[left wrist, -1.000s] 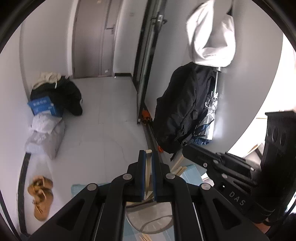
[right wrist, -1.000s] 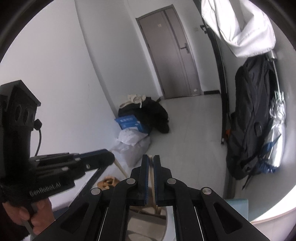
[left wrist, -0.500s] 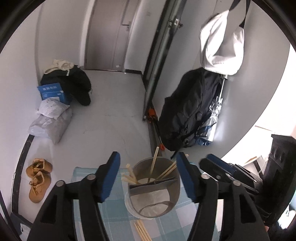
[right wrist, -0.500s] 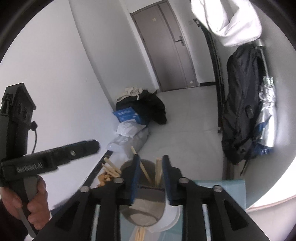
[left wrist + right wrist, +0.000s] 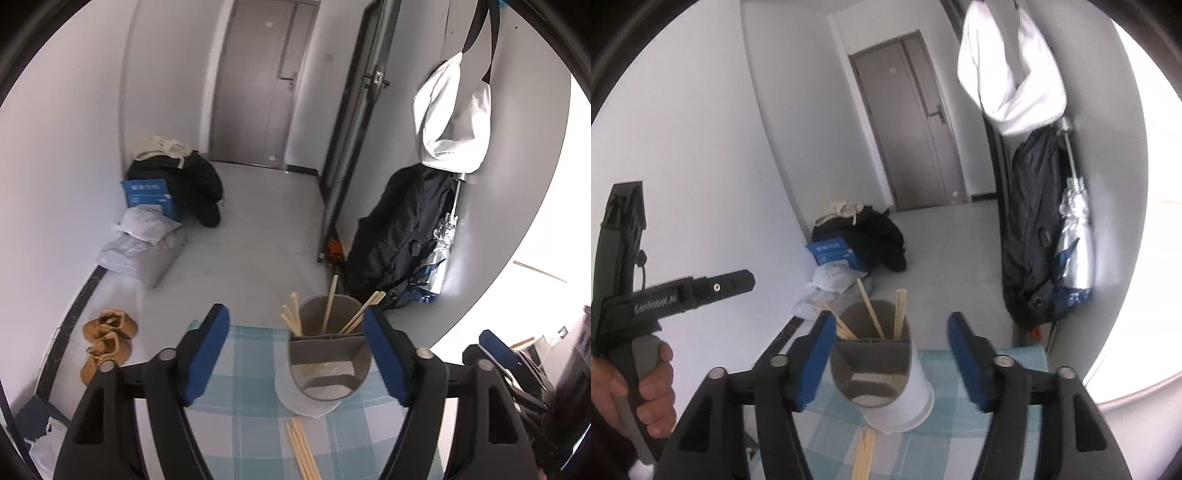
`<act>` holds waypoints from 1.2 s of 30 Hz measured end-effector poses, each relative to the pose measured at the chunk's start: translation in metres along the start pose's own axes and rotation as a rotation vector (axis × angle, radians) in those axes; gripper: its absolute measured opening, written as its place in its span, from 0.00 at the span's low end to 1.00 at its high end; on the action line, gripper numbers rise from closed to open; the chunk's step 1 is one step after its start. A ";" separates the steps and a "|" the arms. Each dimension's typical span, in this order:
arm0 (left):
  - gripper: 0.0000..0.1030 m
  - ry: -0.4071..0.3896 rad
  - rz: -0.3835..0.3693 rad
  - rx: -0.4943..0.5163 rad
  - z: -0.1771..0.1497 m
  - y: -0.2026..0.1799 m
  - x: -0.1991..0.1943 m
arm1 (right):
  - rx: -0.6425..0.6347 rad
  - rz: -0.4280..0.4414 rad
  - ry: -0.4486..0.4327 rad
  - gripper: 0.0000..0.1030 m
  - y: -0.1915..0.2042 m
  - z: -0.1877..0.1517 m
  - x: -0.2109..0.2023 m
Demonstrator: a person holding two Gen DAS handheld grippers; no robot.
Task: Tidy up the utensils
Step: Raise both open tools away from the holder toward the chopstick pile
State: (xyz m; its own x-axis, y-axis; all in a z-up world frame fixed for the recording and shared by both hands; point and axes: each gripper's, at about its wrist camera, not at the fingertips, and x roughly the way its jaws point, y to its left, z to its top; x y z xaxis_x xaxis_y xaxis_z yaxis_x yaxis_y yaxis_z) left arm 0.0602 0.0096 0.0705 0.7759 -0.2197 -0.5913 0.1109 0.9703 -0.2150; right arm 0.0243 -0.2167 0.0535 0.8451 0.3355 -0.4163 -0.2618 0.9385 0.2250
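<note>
Now that both our left gripper (image 5: 295, 354) and right gripper (image 5: 892, 360) have let go, fingers opening wide and empty, wooden chopsticks (image 5: 327, 310) stand in the grey divided plastic holder (image 5: 328, 354), with more wooden chopsticks (image 5: 303, 450) waiting on the checked counter (image 5: 251, 369).

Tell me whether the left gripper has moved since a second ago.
Yes. The left gripper has pulled back from the utensil holder, which now shows whole against the checked cloth; its jaws are opening, nothing between them.

Grey divided holder (image 5: 328, 363) upright on checked cloth, chopsticks (image 5: 327, 309) inside; loose chopsticks (image 5: 303, 448) lying before it.
</note>
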 end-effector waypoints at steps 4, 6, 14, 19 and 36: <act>0.77 -0.018 0.023 0.012 -0.011 -0.002 -0.008 | -0.022 -0.028 -0.028 0.73 0.006 -0.011 -0.020; 0.77 -0.021 0.028 0.022 -0.017 -0.003 -0.012 | -0.020 -0.044 -0.040 0.79 0.008 -0.016 -0.029; 0.84 -0.069 0.076 0.045 -0.044 -0.002 -0.025 | -0.052 -0.089 -0.074 0.84 0.016 -0.042 -0.046; 0.86 -0.084 0.099 0.046 -0.063 0.000 -0.028 | -0.037 -0.093 -0.064 0.84 0.016 -0.058 -0.049; 0.89 -0.019 0.101 0.082 -0.110 -0.004 0.012 | -0.004 -0.142 0.033 0.84 0.002 -0.101 -0.038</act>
State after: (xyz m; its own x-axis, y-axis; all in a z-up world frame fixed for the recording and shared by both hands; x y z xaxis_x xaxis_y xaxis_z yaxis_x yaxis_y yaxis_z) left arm 0.0008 -0.0083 -0.0207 0.7973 -0.1190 -0.5917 0.0814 0.9926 -0.0899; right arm -0.0554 -0.2193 -0.0190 0.8581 0.2019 -0.4720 -0.1427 0.9770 0.1585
